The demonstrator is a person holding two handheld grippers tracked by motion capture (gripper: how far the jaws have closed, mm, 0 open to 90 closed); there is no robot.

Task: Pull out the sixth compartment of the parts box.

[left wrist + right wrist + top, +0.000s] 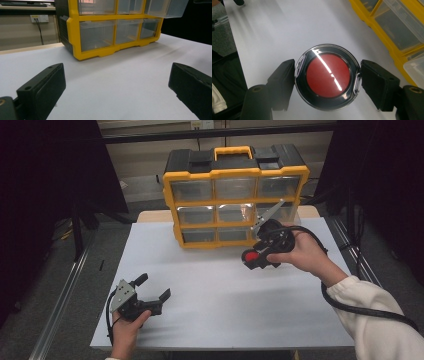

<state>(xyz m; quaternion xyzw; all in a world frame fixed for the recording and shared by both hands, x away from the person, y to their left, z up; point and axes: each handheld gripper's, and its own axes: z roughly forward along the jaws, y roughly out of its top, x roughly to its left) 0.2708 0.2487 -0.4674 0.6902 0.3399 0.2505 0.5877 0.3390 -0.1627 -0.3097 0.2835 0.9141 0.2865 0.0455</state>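
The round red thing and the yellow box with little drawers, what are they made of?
The round red thing looks like a glossy clear plastic case with a black ring; a bright streak of light glints on it. The yellow box seems to be hard matte plastic, and its little drawers look like see-through plastic.

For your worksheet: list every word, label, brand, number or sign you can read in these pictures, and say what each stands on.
None can be read.
Round red compact: no lettering shows.
Yellow drawer cabinet: no label shows.
Wall socket: plain.
Pale patch on the back wall: too small and blurred to read.
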